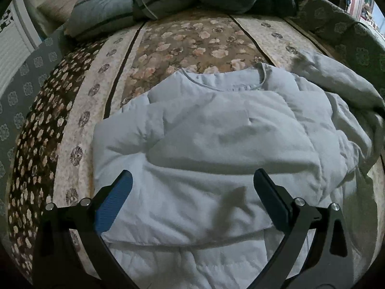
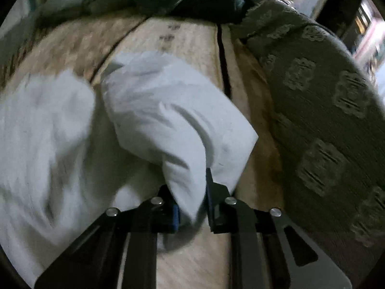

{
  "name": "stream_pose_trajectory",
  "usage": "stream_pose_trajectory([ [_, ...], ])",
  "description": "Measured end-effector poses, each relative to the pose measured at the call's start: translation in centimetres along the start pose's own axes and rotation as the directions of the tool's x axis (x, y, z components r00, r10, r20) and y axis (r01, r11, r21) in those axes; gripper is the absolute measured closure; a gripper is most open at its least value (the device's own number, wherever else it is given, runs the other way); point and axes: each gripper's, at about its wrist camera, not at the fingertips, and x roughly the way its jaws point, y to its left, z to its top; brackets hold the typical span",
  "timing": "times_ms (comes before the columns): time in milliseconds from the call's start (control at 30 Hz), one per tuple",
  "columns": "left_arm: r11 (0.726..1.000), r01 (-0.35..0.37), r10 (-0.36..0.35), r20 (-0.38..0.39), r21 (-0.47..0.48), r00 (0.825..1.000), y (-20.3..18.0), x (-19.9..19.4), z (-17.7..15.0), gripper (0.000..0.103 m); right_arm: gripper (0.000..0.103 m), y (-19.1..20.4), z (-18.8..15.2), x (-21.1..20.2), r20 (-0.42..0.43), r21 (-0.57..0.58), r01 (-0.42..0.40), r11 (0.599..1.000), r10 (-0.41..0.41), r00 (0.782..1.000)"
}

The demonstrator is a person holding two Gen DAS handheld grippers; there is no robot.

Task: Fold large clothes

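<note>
The left gripper (image 1: 192, 180) gapes above the garment (image 1: 216, 132); the right gripper (image 2: 192, 192) clamps its sleeve (image 2: 173, 110), stretching toward 11 o'clock.

Right tongs (image 2: 192, 197) clamped on a fold of pale garment (image 2: 168, 110) above the floral bedspread (image 2: 192, 38).

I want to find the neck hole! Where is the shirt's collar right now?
In the left wrist view, the collar sits at the far end of the pale blue garment, right of centre, against the flowered bedspread and well beyond the open left gripper.
</note>
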Motion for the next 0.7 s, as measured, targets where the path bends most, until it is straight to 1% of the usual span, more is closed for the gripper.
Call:
stream_pose_trajectory([
  [67, 1.000, -0.001, 0.001, -0.005, 0.012, 1.000, 0.0, 0.0, -0.2, 0.004, 0.086, -1.6, -1.8, 0.4, -0.039, -0.001, 0.022, 1.000, -0.022, 0.999],
  [100, 1.000, -0.001, 0.001, -0.006, 0.013, 1.000, 0.0, 0.1, -0.1, 0.004, 0.086, -3.2, -3.1, 1.0, -0.070, 0.036, -0.003, 0.999, 0.006, 0.998],
  [133, 1.000, 0.005, -0.005, -0.005, 0.013, 1.000, 0.1, 0.1, 0.0, 0.004, 0.085, -4.3, -3.8, 1.2, -0.068, 0.075, -0.061, 0.995, 0.066, 0.995],
  [167, 1.000, 0.011, -0.011, -0.003, 0.013, 1.000, 0.1, 0.1, 0.2, 0.004, 0.075, -4.9, -4.2, 1.2, -0.057, 0.094, -0.090, 0.992, 0.095, 0.994],
  [200, 1.000, 0.021, -0.021, -0.001, 0.013, 1.000, 0.0, 0.2, 0.5, 0.004, 0.068, -5.4, -4.5, 1.0, -0.047, 0.122, -0.102, 0.987, 0.108, 0.993],
  [233, 1.000, 0.025, -0.025, 0.001, 0.016, 1.000, -0.1, 0.4, 0.8, 0.004, 0.056, -5.7, -4.5, 0.7, -0.042, 0.146, -0.100, 0.984, 0.107, 0.993],
  [267, 1.000, 0.025, -0.025, 0.002, 0.017, 1.000, -0.1, 0.5, 1.0, 0.004, 0.050, -5.8, -4.4, 0.2, -0.028, 0.169, -0.095, 0.981, 0.101, 0.994],
  [300, 0.999, 0.028, -0.028, 0.002, 0.015, 1.000, -0.1, 0.6, 1.3, 0.004, 0.045, -5.8, -4.0, -0.6, 0.000, 0.187, -0.105, 0.977, 0.107, 0.994],
  [367, 0.999, 0.040, -0.040, -0.001, 0.005, 0.999, -0.1, 0.9, 2.0, 0.004, 0.025, -5.3, -2.7, -2.0, 0.051, 0.196, -0.120, 0.973, 0.112, 0.992],
  [433, 1.000, 0.030, -0.030, 0.011, 0.000, 0.999, 0.2, 1.1, 2.7, 0.004, 0.023, -4.4, -1.3, -2.6, 0.089, 0.186, -0.131, 0.974, 0.116, 0.989],
  [500, 0.999, 0.029, -0.029, 0.008, -0.023, 1.000, 0.7, 1.3, 3.2, 0.004, 0.023, -3.1, 0.5, -2.4, 0.097, 0.173, -0.130, 0.976, 0.114, 0.989],
  [567, 0.998, 0.053, -0.053, 0.005, -0.043, 0.999, 1.0, 1.4, 3.3, 0.004, 0.022, -1.5, 2.4, -1.5, 0.090, 0.148, -0.145, 0.978, 0.132, 0.987],
  [600, 0.997, 0.057, -0.057, 0.006, -0.045, 0.998, 1.2, 1.3, 3.2, 0.004, 0.022, 0.3, 3.5, -0.6, 0.069, 0.112, -0.136, 0.984, 0.129, 0.989],
  [633, 0.998, 0.050, -0.050, 0.007, -0.036, 0.999, 1.2, 1.2, 2.9, 0.003, 0.022, 1.9, 4.6, 0.5, 0.047, 0.071, -0.105, 0.992, 0.101, 0.994],
  [667, 0.999, 0.043, -0.043, 0.006, -0.030, 0.999, 1.2, 1.3, 2.7, 0.003, 0.022, 3.4, 5.4, 1.4, 0.032, 0.032, -0.056, 0.998, 0.055, 0.998],
  [700, 0.999, 0.038, -0.038, 0.005, -0.023, 0.999, 1.3, 1.3, 2.6, 0.003, 0.022, 4.3, 6.1, 2.4, 0.021, 0.006, -0.021, 1.000, 0.021, 1.000],
])
